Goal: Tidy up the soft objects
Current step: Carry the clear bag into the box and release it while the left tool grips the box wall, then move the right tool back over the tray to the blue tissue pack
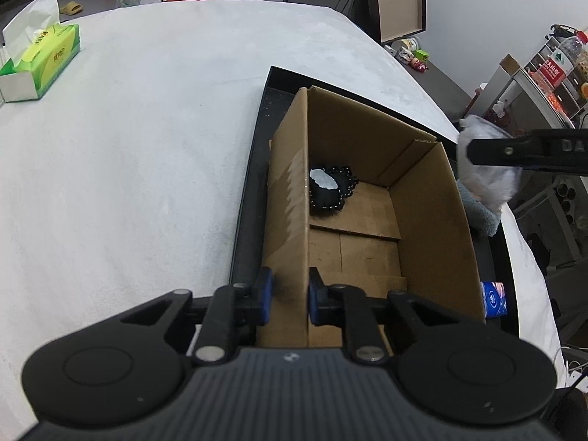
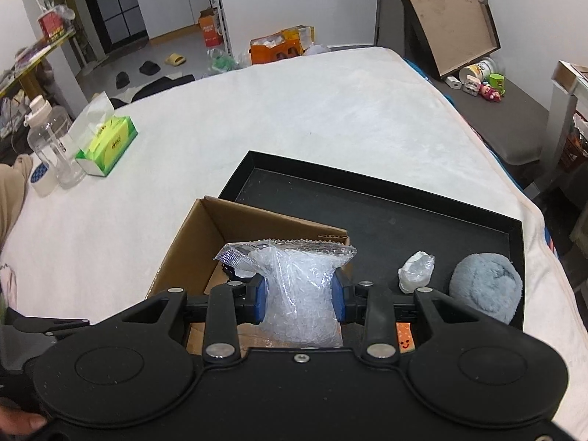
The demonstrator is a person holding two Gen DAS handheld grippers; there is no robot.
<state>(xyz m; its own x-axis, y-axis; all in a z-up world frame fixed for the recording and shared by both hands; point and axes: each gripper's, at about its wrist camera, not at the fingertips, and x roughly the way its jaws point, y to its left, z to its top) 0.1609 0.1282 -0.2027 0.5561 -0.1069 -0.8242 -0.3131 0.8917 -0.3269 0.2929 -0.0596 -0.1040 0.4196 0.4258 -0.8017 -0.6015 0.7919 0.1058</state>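
Left tool (image 1: 288, 296) clamped on cardboard box (image 1: 367, 198) wall: hold steady. Right tool (image 2: 298, 303) gripping clear plastic bag (image 2: 299, 286) above box edge; centre over opening before loosening.

I see even, bright indoor light; soft shadows sit inside the cardboard box (image 1: 367, 198). Around it, fisheye edges bend and darken; focus stays sharp.
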